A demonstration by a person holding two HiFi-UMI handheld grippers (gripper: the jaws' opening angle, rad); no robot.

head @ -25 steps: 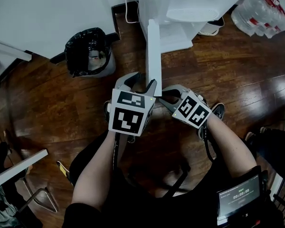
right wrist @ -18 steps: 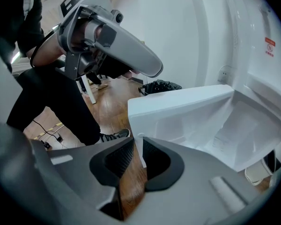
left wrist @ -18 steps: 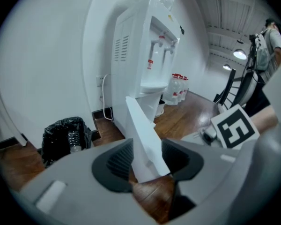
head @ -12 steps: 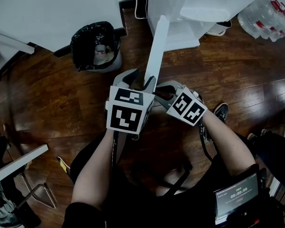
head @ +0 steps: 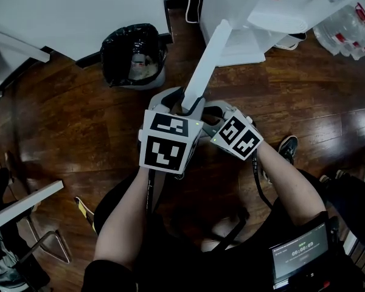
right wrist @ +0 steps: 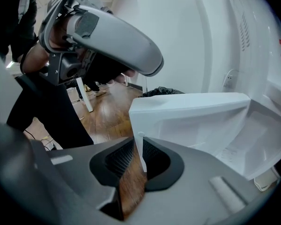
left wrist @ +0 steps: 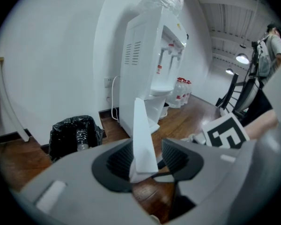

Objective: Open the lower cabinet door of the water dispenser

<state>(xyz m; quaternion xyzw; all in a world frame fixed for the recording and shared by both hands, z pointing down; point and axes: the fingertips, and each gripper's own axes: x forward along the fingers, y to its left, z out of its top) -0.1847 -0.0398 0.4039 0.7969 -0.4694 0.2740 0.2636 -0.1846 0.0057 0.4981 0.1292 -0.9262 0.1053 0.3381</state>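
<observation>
The white water dispenser (head: 249, 5) stands at the top of the head view, its lower cabinet door (head: 210, 59) swung out toward me. My right gripper (head: 208, 119) is shut on the thin free edge of the door (right wrist: 192, 121), which sits between its pads (right wrist: 155, 159). Beside it on the left, my left gripper (head: 184, 105) holds its jaws wide. The door's edge (left wrist: 141, 135) stands between them, against the left pad, with a gap to the right pad (left wrist: 175, 156). The inside of the cabinet is hidden.
A bin with a black bag (head: 134, 53) stands left of the dispenser by the wall. Spare water bottles (head: 353, 29) lie at the right. A white furniture leg (head: 24, 205) crosses the lower left. My shoe (head: 287, 146) rests on the wooden floor.
Both grippers have moved together with the door's free edge, and the door has swung further out from the dispenser. Neither gripper's jaws have changed.
</observation>
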